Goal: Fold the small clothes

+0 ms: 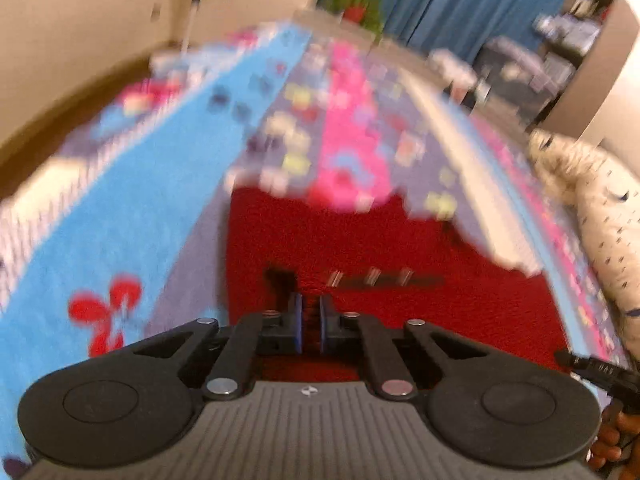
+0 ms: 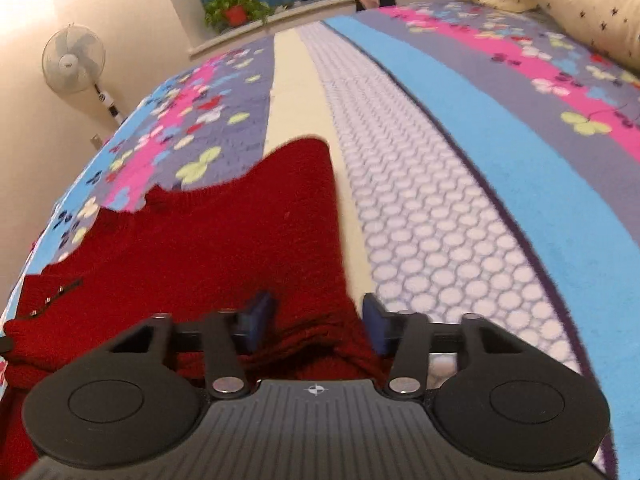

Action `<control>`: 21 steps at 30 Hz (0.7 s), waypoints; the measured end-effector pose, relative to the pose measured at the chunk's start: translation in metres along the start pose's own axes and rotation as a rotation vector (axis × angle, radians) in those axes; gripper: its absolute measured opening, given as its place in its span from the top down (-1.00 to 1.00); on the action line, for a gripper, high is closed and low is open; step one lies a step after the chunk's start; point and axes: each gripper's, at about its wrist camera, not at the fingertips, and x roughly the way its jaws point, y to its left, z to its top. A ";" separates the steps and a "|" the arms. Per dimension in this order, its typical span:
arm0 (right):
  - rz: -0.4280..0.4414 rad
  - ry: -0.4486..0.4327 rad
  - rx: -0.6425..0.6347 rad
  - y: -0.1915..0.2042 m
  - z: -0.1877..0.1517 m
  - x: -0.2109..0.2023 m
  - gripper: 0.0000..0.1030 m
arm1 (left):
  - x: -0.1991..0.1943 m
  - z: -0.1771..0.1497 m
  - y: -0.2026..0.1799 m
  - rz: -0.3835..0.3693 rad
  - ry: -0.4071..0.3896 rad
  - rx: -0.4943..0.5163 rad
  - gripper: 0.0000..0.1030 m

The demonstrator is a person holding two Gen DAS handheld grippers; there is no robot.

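Note:
A small dark red knitted sweater [image 1: 360,240] lies spread on the patterned bedspread [image 1: 120,216]; a dark strip with metal buttons [image 1: 376,278] crosses it. My left gripper [image 1: 311,326] is nearly closed, its blue pads pinching a thin layer of the sweater's near edge. The left wrist view is blurred by motion. In the right wrist view the sweater [image 2: 224,240] stretches away to the left. My right gripper [image 2: 318,324] is open, its blue pads either side of a bunched red fold at the sweater's near edge.
The bedspread [image 2: 460,208] has blue, pink, cream and honeycomb stripes. A cream pillow [image 2: 580,4] lies at the far right. A standing fan [image 2: 76,60], a potted plant [image 2: 236,10] and blue curtains stand beyond the bed. The other gripper's tip [image 1: 600,368] shows at right.

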 end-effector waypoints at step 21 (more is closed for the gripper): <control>-0.064 -0.023 -0.088 0.016 0.001 -0.028 0.22 | 0.009 -0.029 -0.031 0.141 0.063 0.134 0.68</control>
